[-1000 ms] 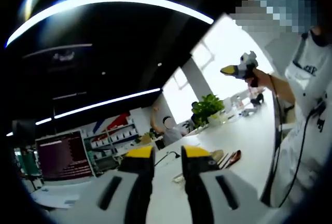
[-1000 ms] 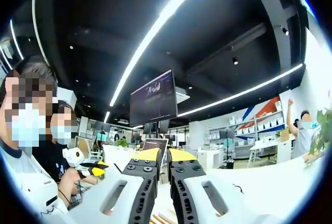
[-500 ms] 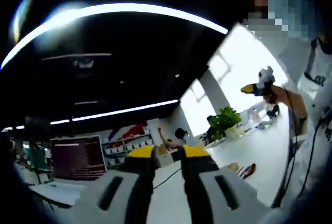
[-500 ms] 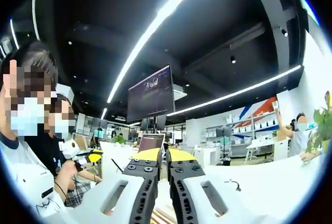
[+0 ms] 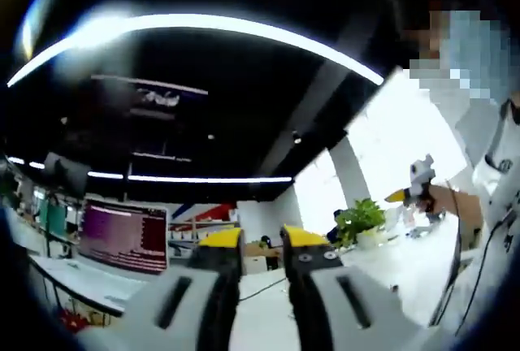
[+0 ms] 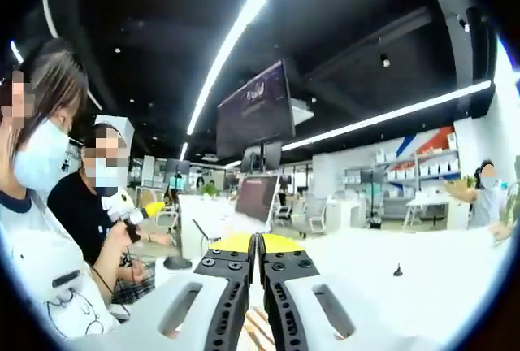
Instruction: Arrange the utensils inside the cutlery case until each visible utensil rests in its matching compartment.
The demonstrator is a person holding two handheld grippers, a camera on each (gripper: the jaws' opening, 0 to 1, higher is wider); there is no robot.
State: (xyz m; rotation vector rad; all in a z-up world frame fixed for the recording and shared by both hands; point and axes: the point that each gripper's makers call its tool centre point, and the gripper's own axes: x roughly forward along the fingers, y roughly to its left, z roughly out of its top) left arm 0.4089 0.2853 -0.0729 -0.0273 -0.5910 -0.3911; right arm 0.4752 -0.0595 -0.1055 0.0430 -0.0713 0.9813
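Observation:
My left gripper (image 5: 262,241) rises from the bottom of the left gripper view with its yellow-tipped jaws apart and nothing between them. It points over a white table (image 5: 390,274) toward the room. My right gripper (image 5: 400,196) is held up in a hand at the right. In the right gripper view my right gripper (image 6: 257,244) has its yellow tips pressed together, shut. Thin tan wooden pieces (image 6: 262,322) show low in the slit between its jaws. The left gripper (image 6: 149,208) is raised in a hand at the left.
A green plant (image 5: 357,219) stands on the table's far end. A monitor (image 5: 122,236) sits at the left. A hanging screen (image 6: 256,107) and a laptop (image 6: 256,197) lie ahead. A second person (image 6: 101,205) sits behind the one who holds the grippers.
Both cameras have swung, so the room has shifted. The utensils seen on the table in the left gripper view a second ago have passed out of frame. The jaws stand as before.

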